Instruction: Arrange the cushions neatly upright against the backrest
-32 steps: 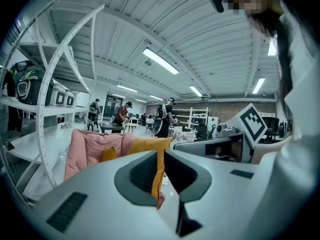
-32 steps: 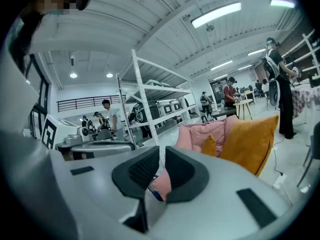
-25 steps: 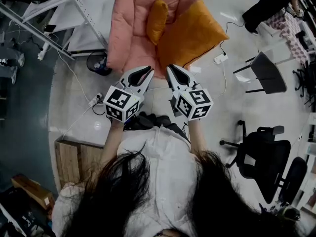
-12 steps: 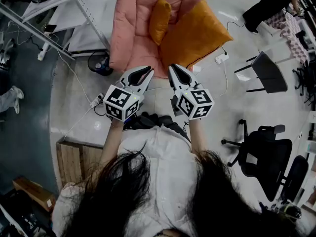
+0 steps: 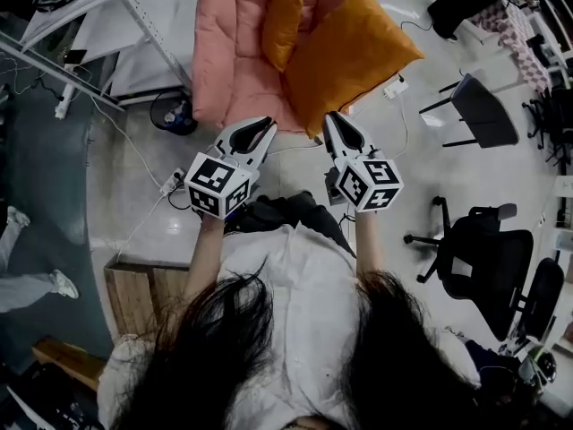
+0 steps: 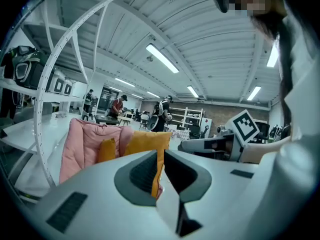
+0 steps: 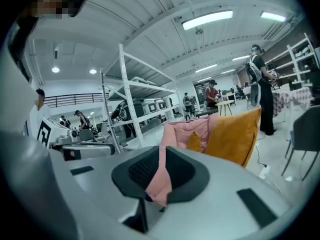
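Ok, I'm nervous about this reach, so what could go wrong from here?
The large orange cushion leans tilted past the side of the pink chair; a push may tip it off. A power strip lies on the floor beside it, easy to step on. The left gripper and right gripper are shut, so they would shove, not grasp.

Bare floor (image 5: 300, 158) at centre frame lies open up to the pink chair (image 5: 224, 61) at upper centre. A white rack post (image 5: 148, 25) crowds the chair's left side. A power strip (image 5: 392, 87) and a black chair (image 5: 483, 110) stand to its right.
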{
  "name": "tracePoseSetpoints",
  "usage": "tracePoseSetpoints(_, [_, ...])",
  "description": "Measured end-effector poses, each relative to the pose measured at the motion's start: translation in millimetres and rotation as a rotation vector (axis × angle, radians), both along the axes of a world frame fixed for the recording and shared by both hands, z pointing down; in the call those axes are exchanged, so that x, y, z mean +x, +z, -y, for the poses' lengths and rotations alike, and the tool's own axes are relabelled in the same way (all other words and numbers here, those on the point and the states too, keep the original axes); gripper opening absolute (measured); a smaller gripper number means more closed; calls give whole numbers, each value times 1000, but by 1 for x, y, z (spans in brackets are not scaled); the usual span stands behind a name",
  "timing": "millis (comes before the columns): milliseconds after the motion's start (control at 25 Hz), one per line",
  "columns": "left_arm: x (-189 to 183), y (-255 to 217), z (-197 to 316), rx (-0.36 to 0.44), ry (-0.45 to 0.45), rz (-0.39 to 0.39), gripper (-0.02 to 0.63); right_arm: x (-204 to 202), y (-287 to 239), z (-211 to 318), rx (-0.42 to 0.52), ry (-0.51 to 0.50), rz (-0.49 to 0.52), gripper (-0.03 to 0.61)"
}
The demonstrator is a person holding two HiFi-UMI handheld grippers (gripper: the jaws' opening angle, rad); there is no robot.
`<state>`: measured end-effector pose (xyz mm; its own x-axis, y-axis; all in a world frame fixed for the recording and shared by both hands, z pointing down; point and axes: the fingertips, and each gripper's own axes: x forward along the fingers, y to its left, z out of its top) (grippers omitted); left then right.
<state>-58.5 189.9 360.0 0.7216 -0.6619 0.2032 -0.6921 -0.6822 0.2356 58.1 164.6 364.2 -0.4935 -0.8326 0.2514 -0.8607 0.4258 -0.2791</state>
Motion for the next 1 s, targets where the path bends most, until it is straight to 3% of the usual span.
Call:
tracePoseSetpoints(240, [2,9,13,-24,10,-31,40,29,8,8,-27,69,-30,52])
tracePoseSetpoints(520, [10,17,47,-33,2,-14,40,63,28,47,-59,132,-14,52])
tracePoseSetpoints(720, [20,11,106,-8,-7,-11,40,99,38,101,-61,183,5,52])
tracePoseSetpoints(880, [45,3,161,-20,26,-84,40,139,36,146,-60,222,15,52])
tracePoseSetpoints(1000, [69,5,206,-16,65,-53,40,166,42,172,-77,229,20,54])
